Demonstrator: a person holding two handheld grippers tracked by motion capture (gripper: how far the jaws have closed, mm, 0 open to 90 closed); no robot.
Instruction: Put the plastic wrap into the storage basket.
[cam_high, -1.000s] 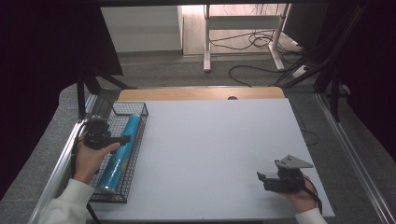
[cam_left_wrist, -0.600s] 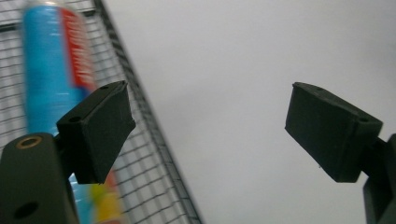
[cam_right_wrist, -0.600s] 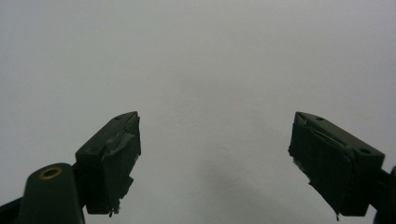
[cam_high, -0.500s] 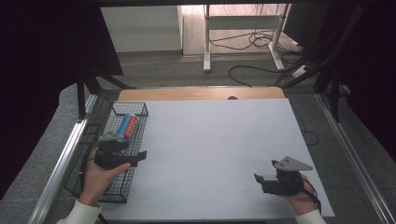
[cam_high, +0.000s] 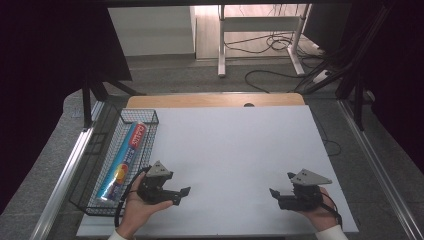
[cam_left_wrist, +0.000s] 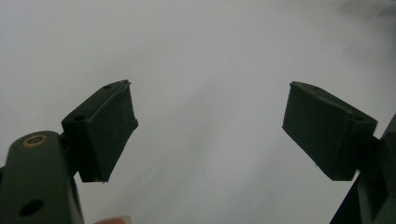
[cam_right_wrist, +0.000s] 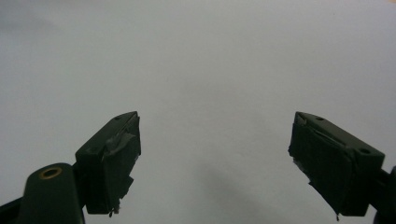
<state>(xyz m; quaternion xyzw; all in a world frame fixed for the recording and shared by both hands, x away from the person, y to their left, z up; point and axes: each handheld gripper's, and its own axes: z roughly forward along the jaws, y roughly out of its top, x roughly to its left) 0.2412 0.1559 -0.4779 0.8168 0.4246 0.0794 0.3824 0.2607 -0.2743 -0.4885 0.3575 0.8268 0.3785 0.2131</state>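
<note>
Leftmost, a black wire-mesh basket sits along the left edge of the white surface, with a long blue foil-wrap box lying lengthwise inside it. Just right of the basket, the left hand-held gripper hovers over the bare surface, released; its jaws have just been closing a little, with nothing between them. Well apart, near the right front corner, the right hand-held gripper is likewise released and grasps nothing.
</note>
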